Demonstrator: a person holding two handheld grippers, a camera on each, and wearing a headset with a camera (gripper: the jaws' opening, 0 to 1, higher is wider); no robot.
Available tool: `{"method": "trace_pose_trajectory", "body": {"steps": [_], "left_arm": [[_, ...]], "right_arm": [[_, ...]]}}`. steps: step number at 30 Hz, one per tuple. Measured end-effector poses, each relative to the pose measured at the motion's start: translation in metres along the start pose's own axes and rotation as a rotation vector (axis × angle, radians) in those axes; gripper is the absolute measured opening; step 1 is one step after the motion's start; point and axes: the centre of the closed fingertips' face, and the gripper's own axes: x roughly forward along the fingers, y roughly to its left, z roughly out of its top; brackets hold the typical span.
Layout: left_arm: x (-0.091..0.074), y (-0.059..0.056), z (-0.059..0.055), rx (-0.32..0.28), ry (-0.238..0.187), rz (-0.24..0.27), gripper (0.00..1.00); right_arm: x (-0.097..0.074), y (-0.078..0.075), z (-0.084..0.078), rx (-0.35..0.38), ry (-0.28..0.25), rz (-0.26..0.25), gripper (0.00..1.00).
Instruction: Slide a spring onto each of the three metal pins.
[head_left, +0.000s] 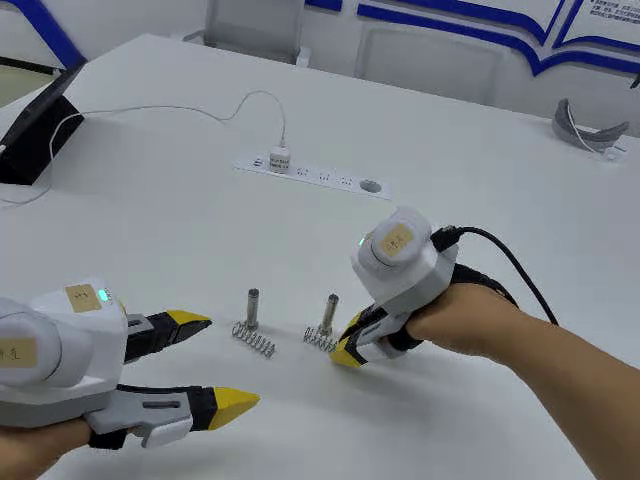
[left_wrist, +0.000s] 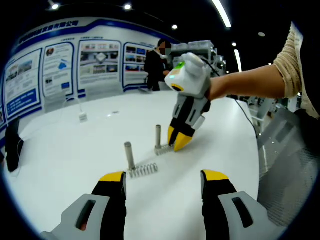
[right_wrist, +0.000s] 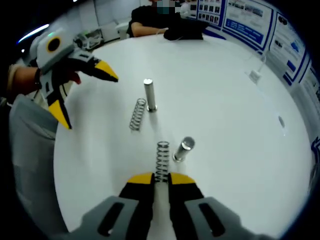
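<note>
White bench (head_left: 150, 220) holds a power strip (head_left: 315, 176). On my side of the power strip stand two metal pins (head_left: 252, 305). Right claw (head_left: 345, 355) is narrow, pinching a spring (head_left: 320, 340) beside one pin. Left claw (head_left: 228, 360) is wide, holding nothing. A second spring (head_left: 254, 340) lies loose.

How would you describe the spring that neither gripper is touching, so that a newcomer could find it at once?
On the white table, in front of the power strip, two metal pins stand upright. The spring lies flat at the foot of the pin nearer the open left gripper. Unlike the other spring, whose end the right gripper pinches, it lies free.
</note>
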Motion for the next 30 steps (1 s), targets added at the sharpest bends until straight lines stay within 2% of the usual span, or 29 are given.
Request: {"method": "trace_pose_trajectory", "body": {"steps": [12, 22, 30], "left_arm": [[0.004, -0.004, 0.000, 0.005, 0.001, -0.015, 0.60], [0.016, -0.014, 0.004, 0.032, 0.012, -0.052, 0.58], [0.026, -0.023, 0.009, 0.067, 0.018, -0.089, 0.54]], "right_arm": [[-0.002, 0.003, -0.002, -0.017, 0.003, 0.004, 0.12], [-0.019, 0.010, -0.003, -0.060, 0.005, 0.005, 0.12], [-0.034, 0.023, -0.001, -0.104, -0.001, 0.027, 0.12]]}}
